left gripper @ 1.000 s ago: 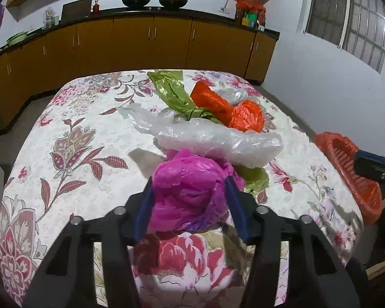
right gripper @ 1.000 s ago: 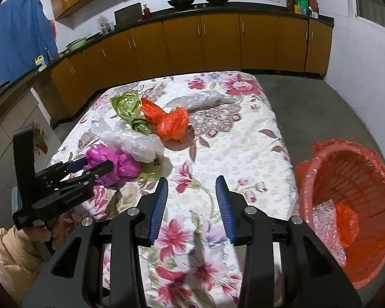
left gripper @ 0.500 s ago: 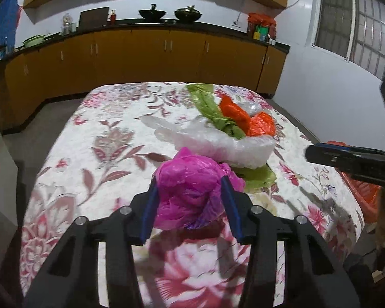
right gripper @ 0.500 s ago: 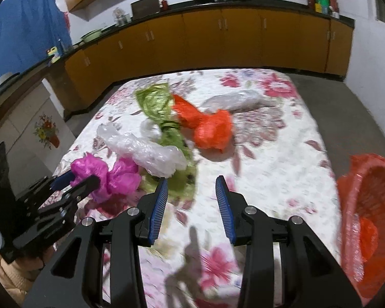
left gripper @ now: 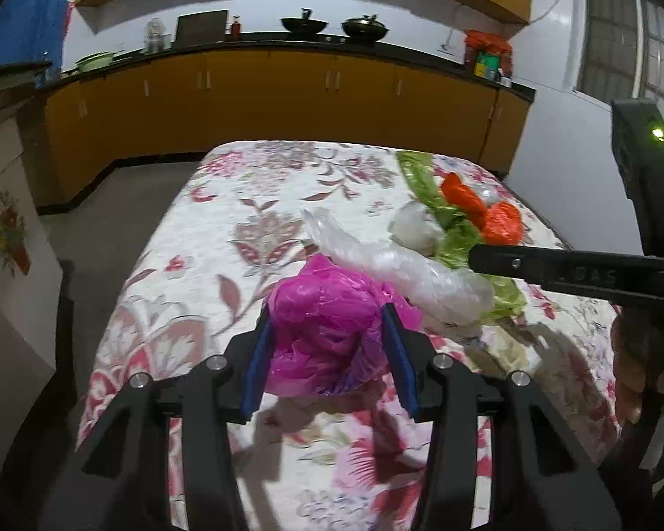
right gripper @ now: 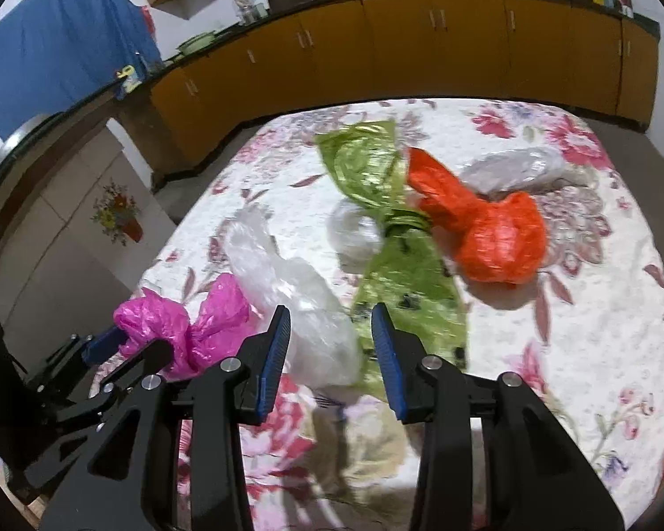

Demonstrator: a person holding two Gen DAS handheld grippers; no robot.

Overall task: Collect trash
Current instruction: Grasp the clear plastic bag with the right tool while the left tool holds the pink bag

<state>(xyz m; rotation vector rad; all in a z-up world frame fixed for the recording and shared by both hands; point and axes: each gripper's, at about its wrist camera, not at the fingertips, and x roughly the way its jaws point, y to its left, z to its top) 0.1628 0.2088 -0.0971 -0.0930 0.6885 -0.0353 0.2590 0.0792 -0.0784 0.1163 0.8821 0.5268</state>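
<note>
Left gripper (left gripper: 327, 336): fingers pinching the crumpled pink bag (left gripper: 327, 323), held just above the floral surface (left gripper: 252, 203). Right gripper (right gripper: 330, 345): fingers spread, nothing clamped, hovering over the clear bag (right gripper: 301, 309) beside the green bag (right gripper: 403, 283); orange bag (right gripper: 491, 234) farther back.

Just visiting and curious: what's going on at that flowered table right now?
Left gripper clamped on pink bag. Right gripper open, empty, nosing toward clear bag. Green bag and orange bag lie beyond; nothing blocking.
</note>
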